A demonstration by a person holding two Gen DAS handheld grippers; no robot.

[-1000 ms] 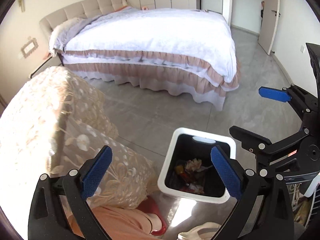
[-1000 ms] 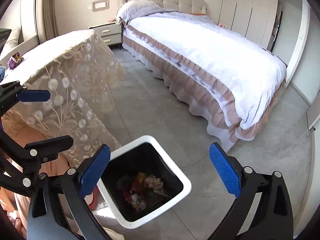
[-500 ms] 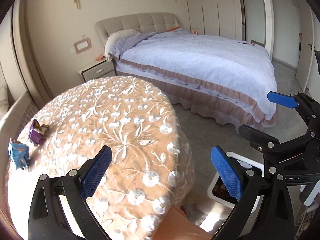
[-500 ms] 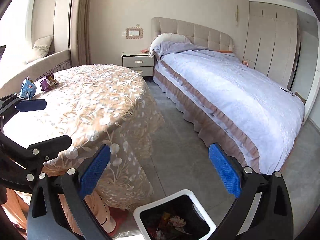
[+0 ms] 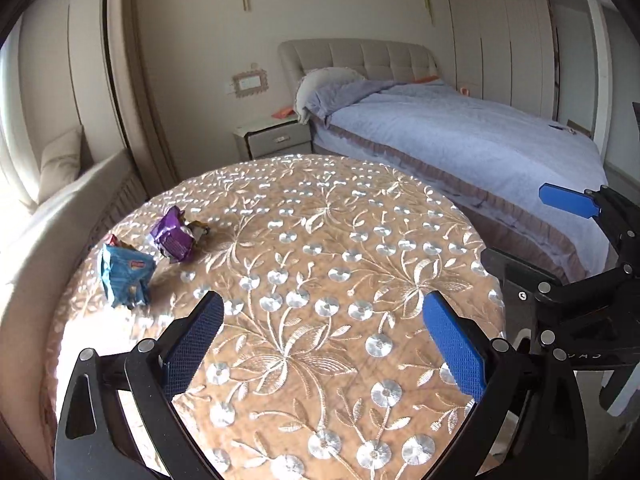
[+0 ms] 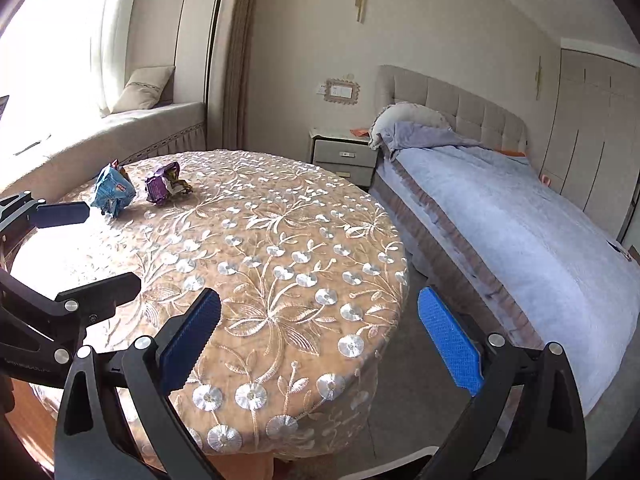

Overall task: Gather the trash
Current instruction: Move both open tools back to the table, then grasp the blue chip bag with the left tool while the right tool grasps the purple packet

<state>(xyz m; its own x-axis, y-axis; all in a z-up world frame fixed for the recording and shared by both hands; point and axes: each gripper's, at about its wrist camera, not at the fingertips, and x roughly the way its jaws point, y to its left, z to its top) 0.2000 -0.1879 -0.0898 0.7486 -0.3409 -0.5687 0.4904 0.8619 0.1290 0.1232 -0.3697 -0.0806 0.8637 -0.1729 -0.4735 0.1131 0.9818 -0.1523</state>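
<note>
Two crumpled snack wrappers lie at the far left of a round table [image 5: 320, 240] covered in an embroidered cloth: a blue wrapper [image 5: 124, 276] [image 6: 112, 190] and a purple wrapper [image 5: 174, 236] [image 6: 162, 184] just beyond it. My left gripper [image 5: 320, 332] is open and holds nothing, hovering over the table's near half, well short of the wrappers. My right gripper [image 6: 320, 320] is open too, above the table's near right edge [image 6: 396, 280]. Each gripper shows in the other's view, the right gripper [image 5: 516, 224] on the right and the left gripper [image 6: 112, 246] on the left.
A bed [image 6: 520, 240] with a pale blue cover stands right of the table, with a strip of grey floor [image 6: 416, 380] between them. A nightstand [image 6: 344, 160] sits by the headboard. A cushioned window bench [image 6: 120, 136] runs behind the table on the left.
Both views have swung up from the white bin on the floor to the tabletop. The bin has left view, and the two wrappers now show closer and larger. Both grippers stay open.
</note>
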